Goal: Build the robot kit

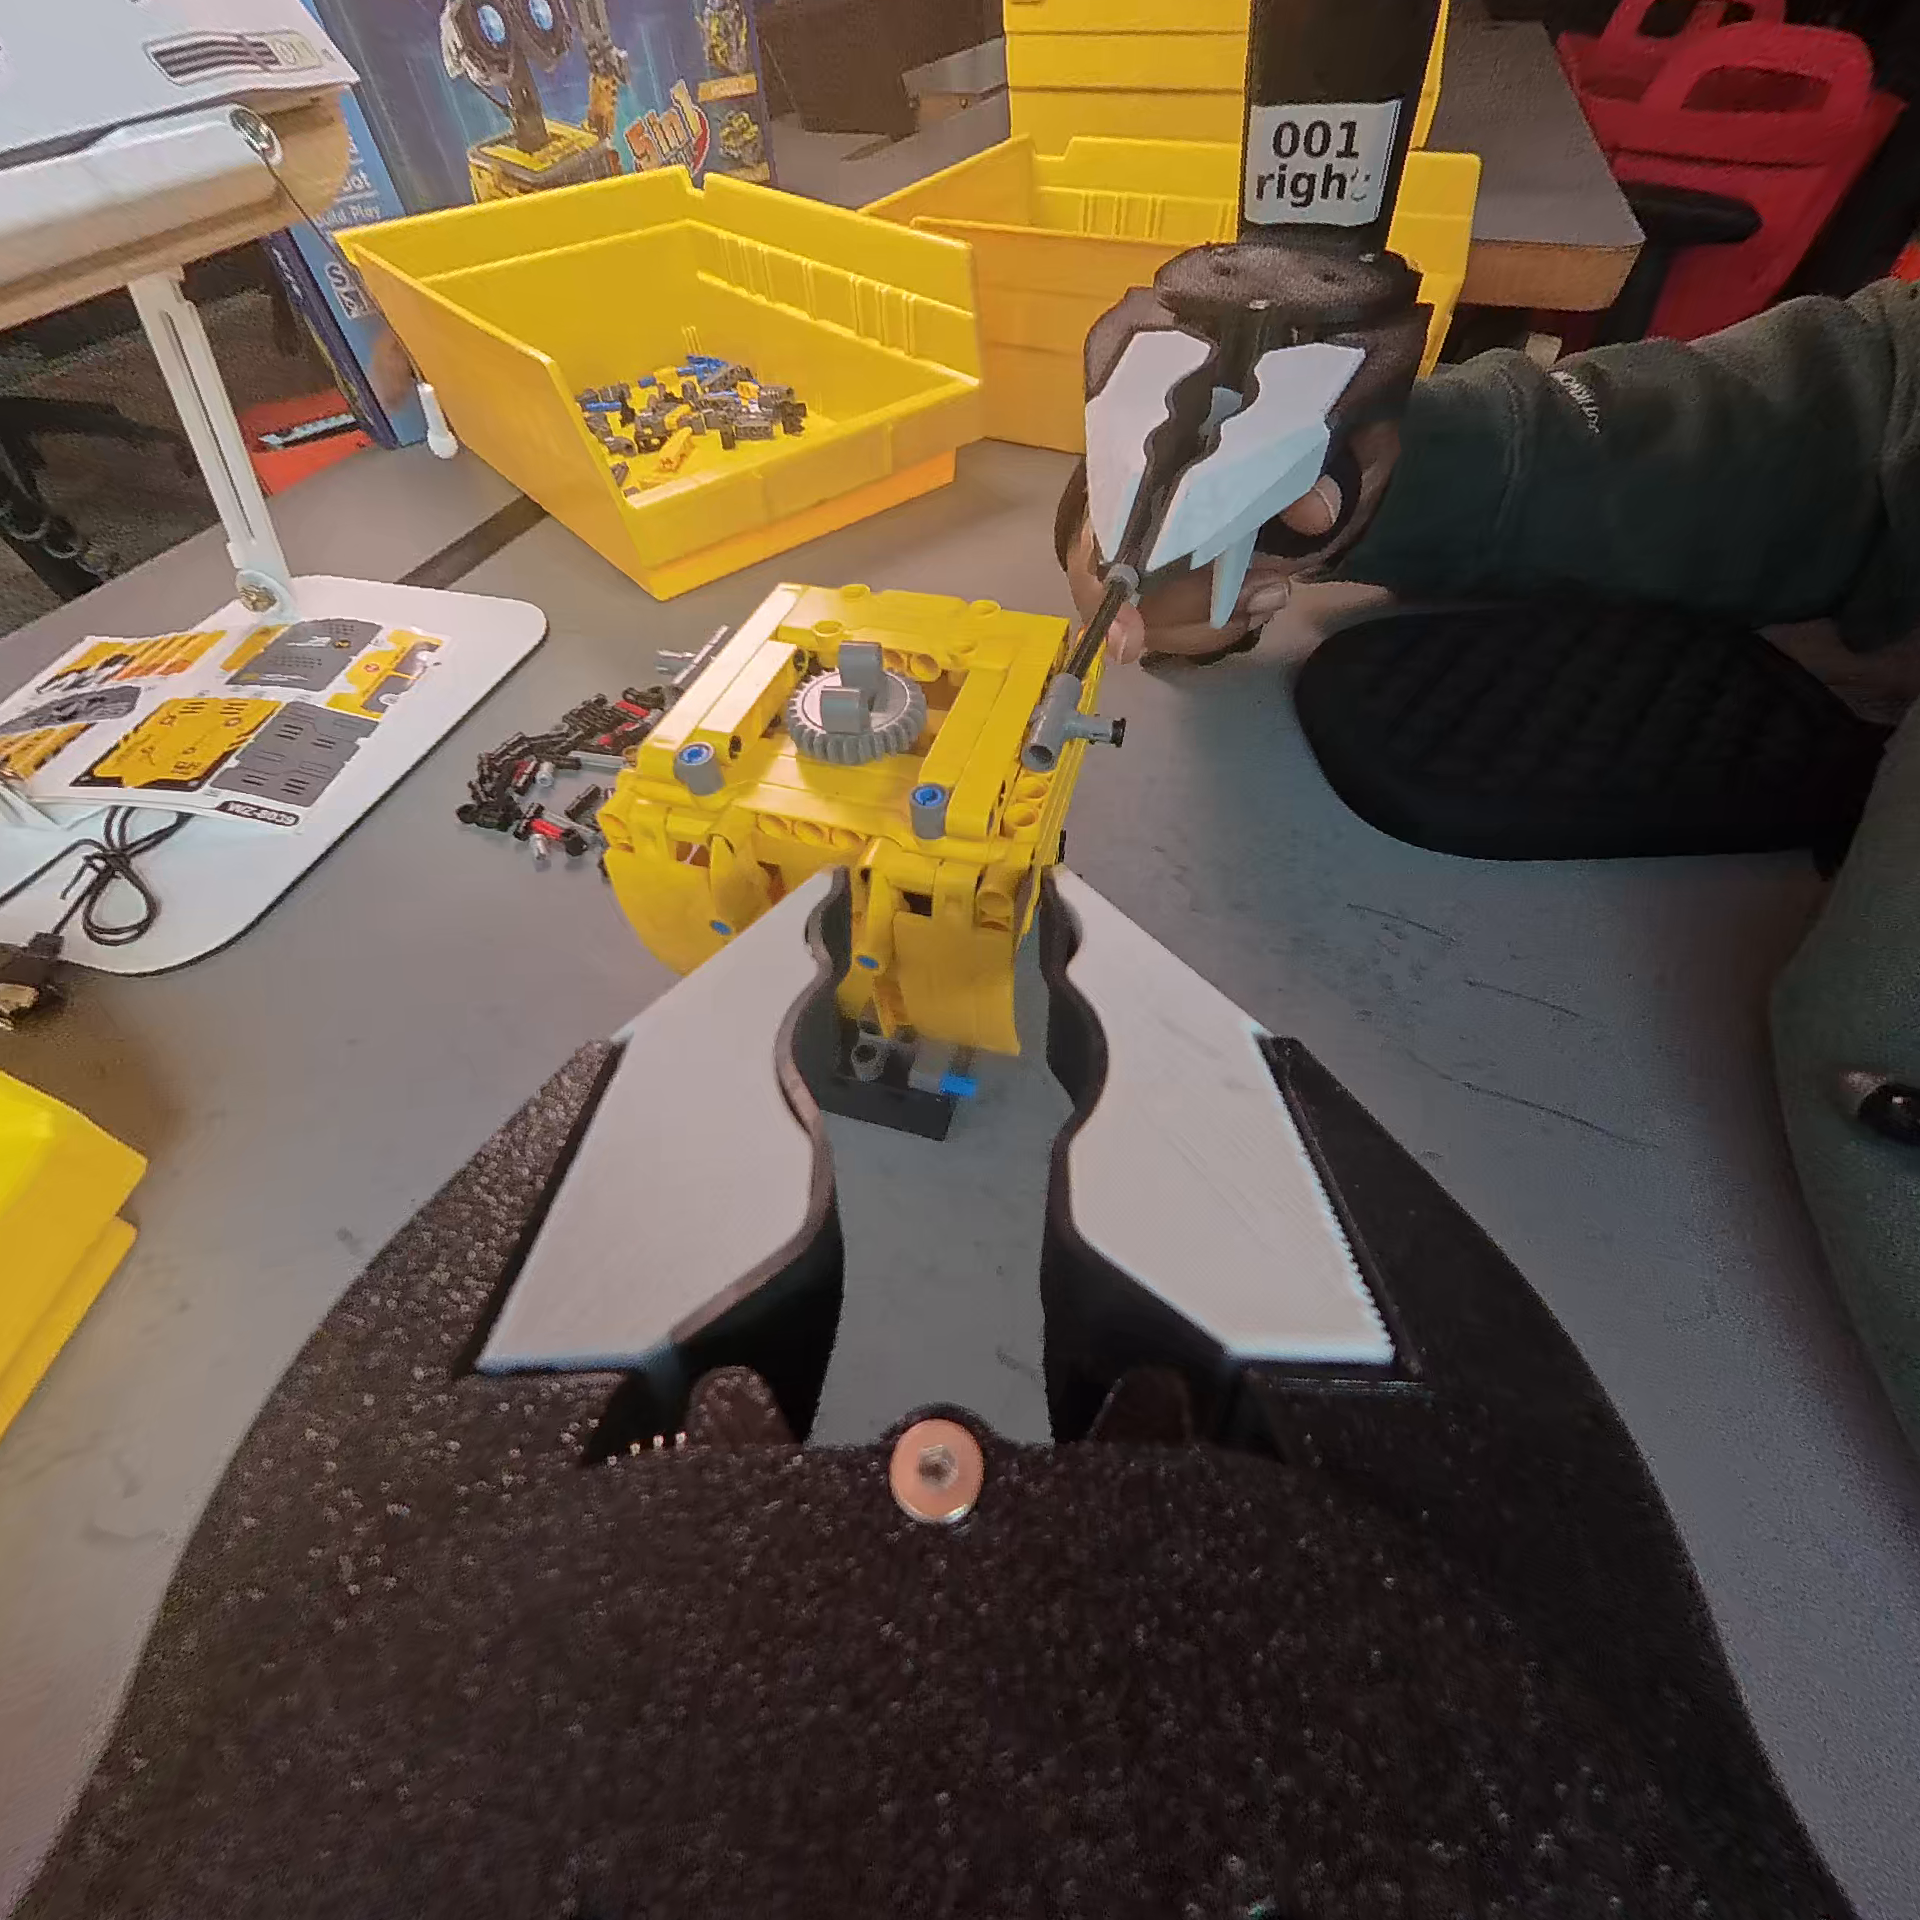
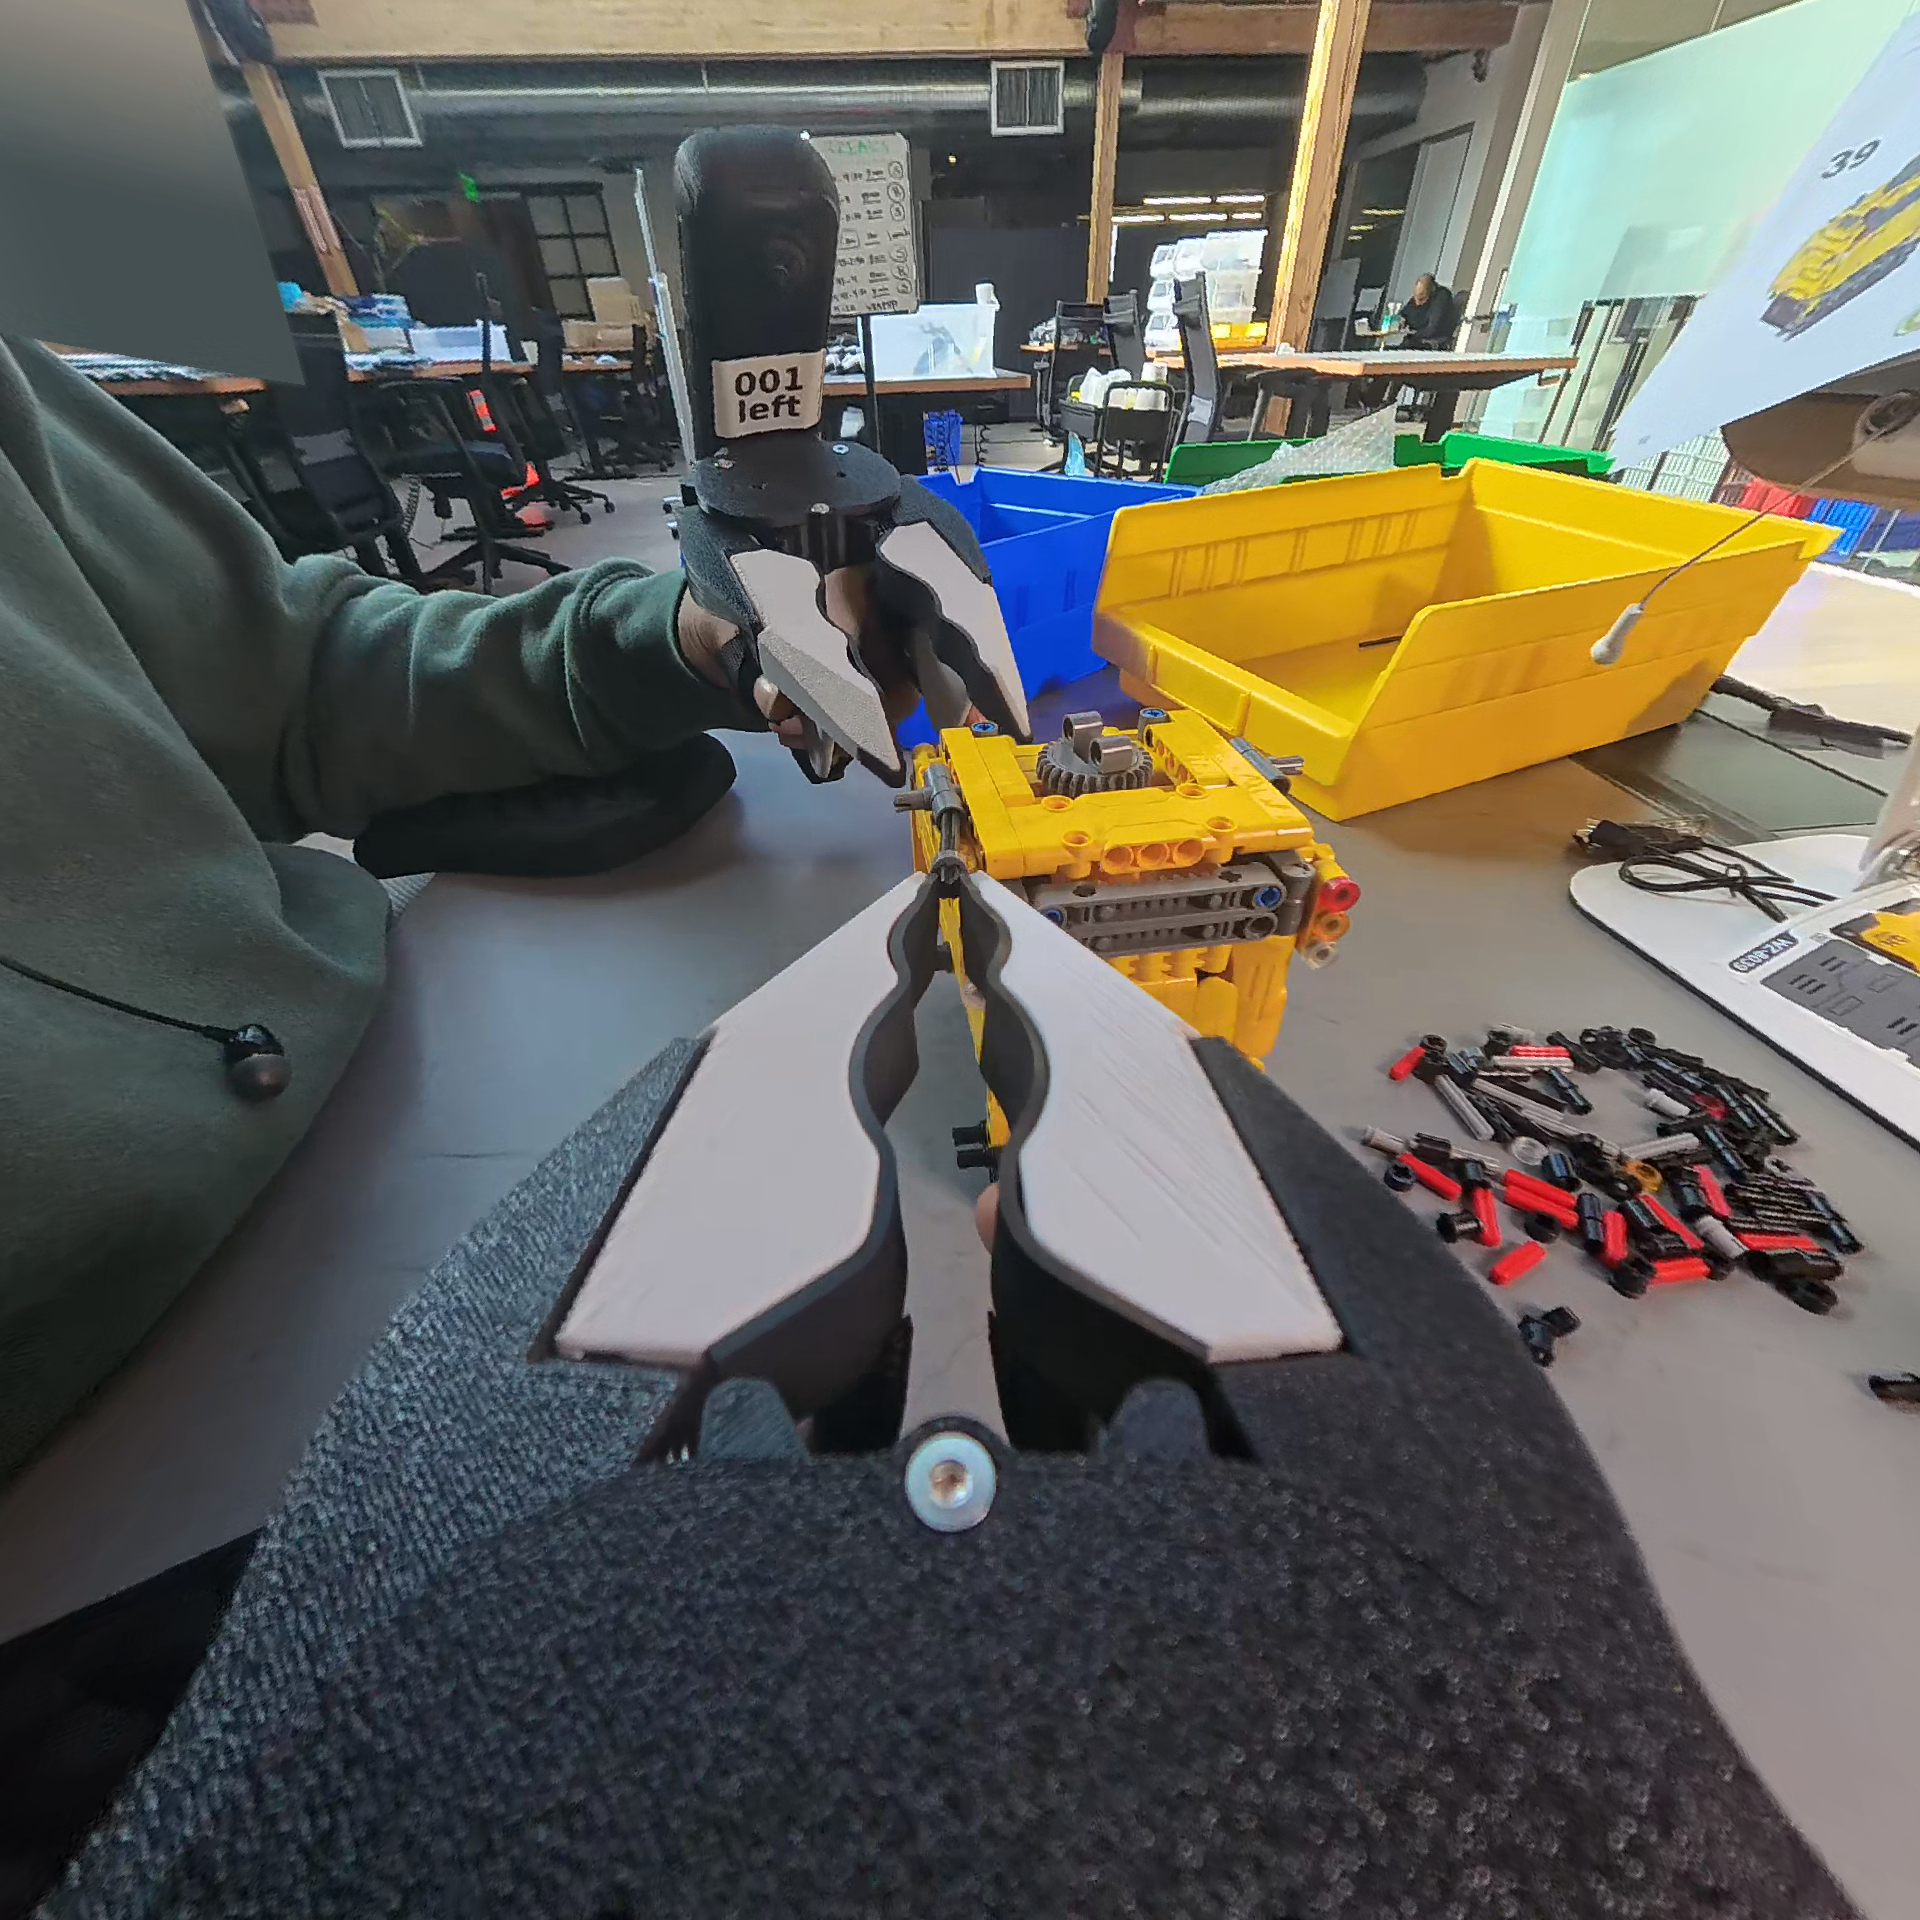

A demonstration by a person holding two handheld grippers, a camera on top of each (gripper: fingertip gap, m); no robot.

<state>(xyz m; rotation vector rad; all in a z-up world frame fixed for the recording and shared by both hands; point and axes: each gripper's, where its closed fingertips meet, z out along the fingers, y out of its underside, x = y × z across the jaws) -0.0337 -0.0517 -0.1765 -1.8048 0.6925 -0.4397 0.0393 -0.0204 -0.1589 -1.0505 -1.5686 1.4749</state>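
A yellow brick-built model stands on the grey table, with a grey gear on top. My left gripper grips the model's near lower side, one finger on each flank. It also shows in the right wrist view, at the model's far corner. My right gripper is shut on a thin black axle. The axle runs into a grey connector on the model's upper edge. The left wrist view shows the right gripper, the axle and the connector.
A pile of black and red pins lies right of the model. A yellow bin holding small parts and an empty yellow bin stand behind. An instruction sheet lies on a white stand base. A person's sleeve rests on a black pad.
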